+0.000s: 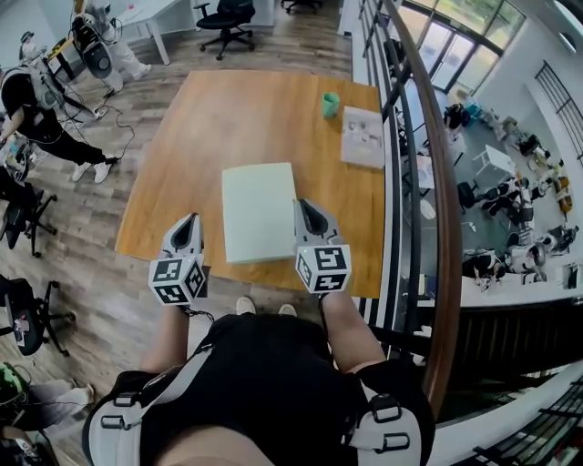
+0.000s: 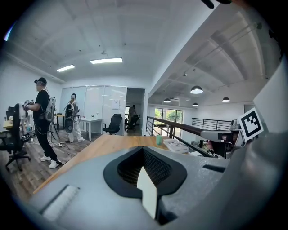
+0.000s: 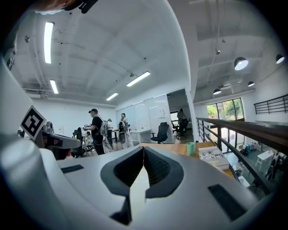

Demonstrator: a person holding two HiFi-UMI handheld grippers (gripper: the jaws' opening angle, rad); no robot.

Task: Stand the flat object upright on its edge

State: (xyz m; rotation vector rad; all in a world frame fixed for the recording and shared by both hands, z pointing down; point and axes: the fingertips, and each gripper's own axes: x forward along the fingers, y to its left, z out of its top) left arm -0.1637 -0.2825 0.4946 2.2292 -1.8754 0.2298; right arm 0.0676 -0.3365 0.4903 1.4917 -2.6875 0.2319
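A pale green flat board (image 1: 259, 211) lies flat on the wooden table (image 1: 182, 173), close to its near edge. My right gripper (image 1: 304, 207) hovers at the board's right edge near the front corner, jaws shut and holding nothing. My left gripper (image 1: 189, 223) hangs to the left of the board, apart from it, also shut and empty. In the left gripper view the left gripper (image 2: 144, 157) points out over the table at the room. The right gripper view shows the same of the right gripper (image 3: 143, 155). Neither gripper view shows the board.
A green cup (image 1: 330, 105) and a white booklet (image 1: 363, 136) sit at the table's far right. A railing (image 1: 428, 182) runs along the right side with a drop beyond. People stand at the left (image 1: 36, 118). An office chair (image 1: 226, 23) stands beyond the table.
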